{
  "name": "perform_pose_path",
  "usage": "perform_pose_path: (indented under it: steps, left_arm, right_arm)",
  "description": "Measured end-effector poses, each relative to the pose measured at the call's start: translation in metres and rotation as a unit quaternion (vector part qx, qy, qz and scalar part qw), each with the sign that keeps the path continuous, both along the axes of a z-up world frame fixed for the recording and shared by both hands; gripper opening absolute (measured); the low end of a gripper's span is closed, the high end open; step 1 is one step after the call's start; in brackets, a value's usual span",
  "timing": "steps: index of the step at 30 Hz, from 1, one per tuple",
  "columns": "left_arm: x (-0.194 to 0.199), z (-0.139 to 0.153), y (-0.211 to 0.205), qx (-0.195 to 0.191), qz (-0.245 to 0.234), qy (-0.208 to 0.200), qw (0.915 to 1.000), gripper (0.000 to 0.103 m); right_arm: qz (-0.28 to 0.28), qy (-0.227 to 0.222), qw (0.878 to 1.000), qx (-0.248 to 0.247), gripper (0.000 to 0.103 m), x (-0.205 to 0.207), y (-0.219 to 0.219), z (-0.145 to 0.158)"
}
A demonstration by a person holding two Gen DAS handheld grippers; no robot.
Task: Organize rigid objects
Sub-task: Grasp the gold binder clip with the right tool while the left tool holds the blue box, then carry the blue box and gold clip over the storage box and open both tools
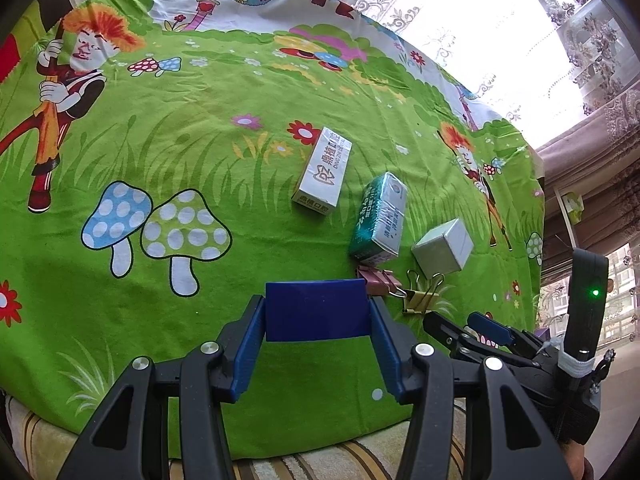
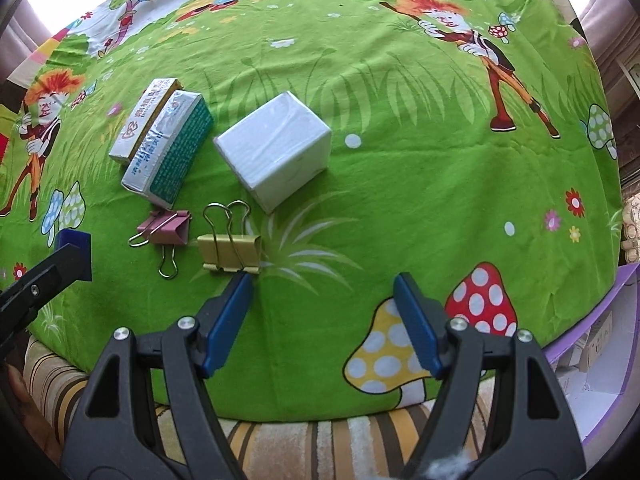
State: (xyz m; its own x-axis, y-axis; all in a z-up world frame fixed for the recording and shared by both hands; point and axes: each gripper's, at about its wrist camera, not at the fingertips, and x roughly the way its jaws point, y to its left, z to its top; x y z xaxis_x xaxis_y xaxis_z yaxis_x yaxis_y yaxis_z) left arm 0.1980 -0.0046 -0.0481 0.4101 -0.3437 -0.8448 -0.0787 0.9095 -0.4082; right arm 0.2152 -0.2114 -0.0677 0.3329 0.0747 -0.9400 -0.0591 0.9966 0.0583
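Left hand-held gripper [image 1: 316, 320] clamps blue block [image 1: 316, 310] above green cloth [image 1: 200, 160].

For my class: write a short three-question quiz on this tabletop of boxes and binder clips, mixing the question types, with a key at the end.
1. True or false: the left tool is shut on a dark blue box.
2. Multiple choice: which thing lies nearest the right tool?
A. the pink binder clip
B. the gold binder clip
C. the plain white box
3. Fill in: the teal box lies alongside the white box printed with red ____.

Key
1. True; both pads press its sides.
2. B; it lies just beyond one open finger.
3. Lettering.
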Motion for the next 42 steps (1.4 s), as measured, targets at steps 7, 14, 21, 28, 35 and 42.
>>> perform_pose_path:
  steps: [7, 14, 21, 28, 35, 42]
  left_arm:
    - [-0.001, 0.000, 0.000, -0.002, 0.002, -0.002, 1.0000, 0.052]
    - [-0.002, 0.001, -0.001, 0.000, 0.001, -0.005, 1.0000, 0.052]
    - [0.000, 0.000, -0.002, 0.007, 0.003, -0.010, 0.9999, 0.052]
    - [0.001, 0.001, -0.006, 0.015, -0.001, -0.018, 0.9997, 0.052]
    - [-0.004, 0.009, -0.016, 0.031, -0.011, -0.032, 0.9989, 0.052]
    - [-0.016, 0.021, -0.035, 0.035, -0.028, -0.044, 0.9980, 0.052]
  right_arm:
    - [0.064, -0.015, 0.998, -0.004, 0.073, -0.001, 0.032, 0.005]
    - [0.053, -0.011, 0.999, 0.004, 0.066, 0.008, 0.034, -0.002]
    - [0.055, -0.014, 0.998, 0.006, 0.047, 0.016, 0.037, -0.005]
    - [0.054, -0.022, 0.998, 0.018, 0.036, 0.012, 0.034, -0.002]
    - [0.045, -0.040, 0.998, 0.026, 0.036, -0.001, 0.023, 0.010]
    - [0.036, -0.063, 0.997, 0.032, 0.036, -0.021, 0.005, 0.028]
